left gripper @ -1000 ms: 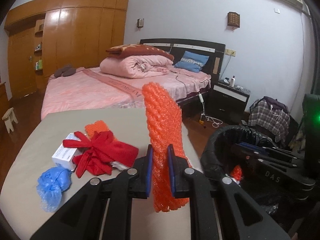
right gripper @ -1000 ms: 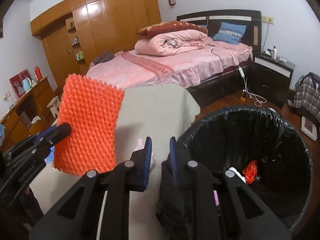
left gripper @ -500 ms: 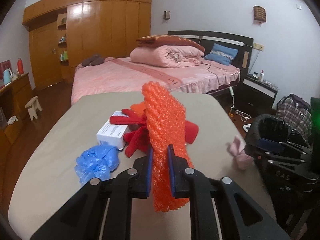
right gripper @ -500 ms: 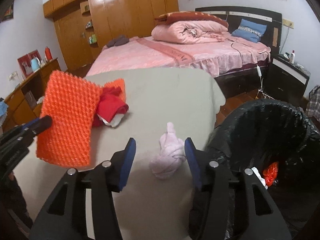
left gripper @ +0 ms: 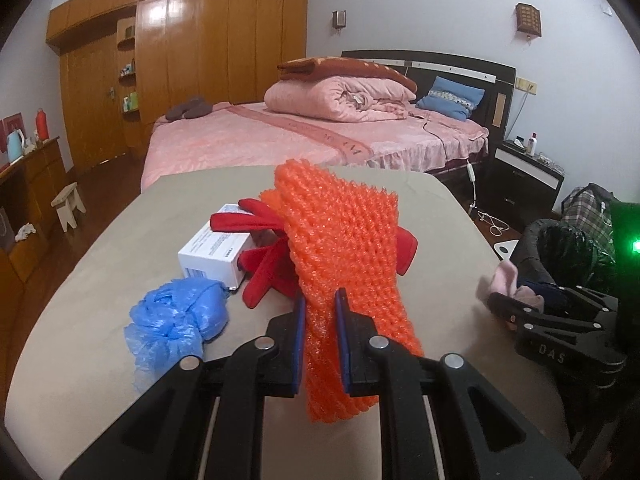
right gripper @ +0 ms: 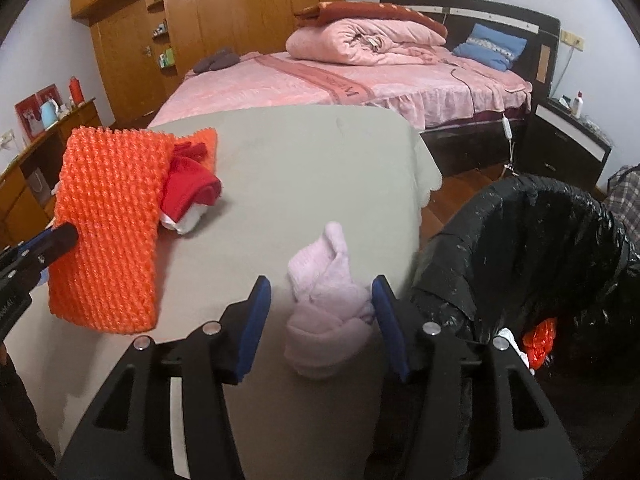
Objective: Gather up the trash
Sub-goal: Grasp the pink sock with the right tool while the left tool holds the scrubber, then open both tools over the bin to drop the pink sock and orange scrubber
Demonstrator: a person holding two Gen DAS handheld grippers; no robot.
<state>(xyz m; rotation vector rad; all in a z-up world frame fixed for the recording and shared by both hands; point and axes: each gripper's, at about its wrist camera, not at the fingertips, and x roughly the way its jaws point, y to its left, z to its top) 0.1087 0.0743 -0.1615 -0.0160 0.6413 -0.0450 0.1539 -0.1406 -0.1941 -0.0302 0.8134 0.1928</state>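
Observation:
My left gripper (left gripper: 321, 322) is shut on an orange foam net sleeve (left gripper: 344, 264), held upright above the grey table (left gripper: 100, 272); the same sleeve (right gripper: 108, 220) shows at the left of the right wrist view. My right gripper (right gripper: 320, 300) has its jaws opening, and a pale pink balled sock (right gripper: 326, 312) lies on the table between the blue pads, which do not press it. That sock (left gripper: 506, 280) appears by the right gripper's tip in the left view. A bin with a black liner (right gripper: 552, 248) stands just right of the table, with an orange scrap (right gripper: 540, 340) inside.
On the table lie a blue plastic bag (left gripper: 176, 320), a white box (left gripper: 216, 254) and a red cloth (left gripper: 272, 268). A pink bed (left gripper: 300, 140) is behind, a dark nightstand (left gripper: 528, 180) at right, and wooden wardrobes (left gripper: 180, 60) along the far wall.
Both grippers swung left and down from the bin towards the table. The right gripper's jaws went from shut to open around the pink sock. The left kept its hold on the orange sleeve.

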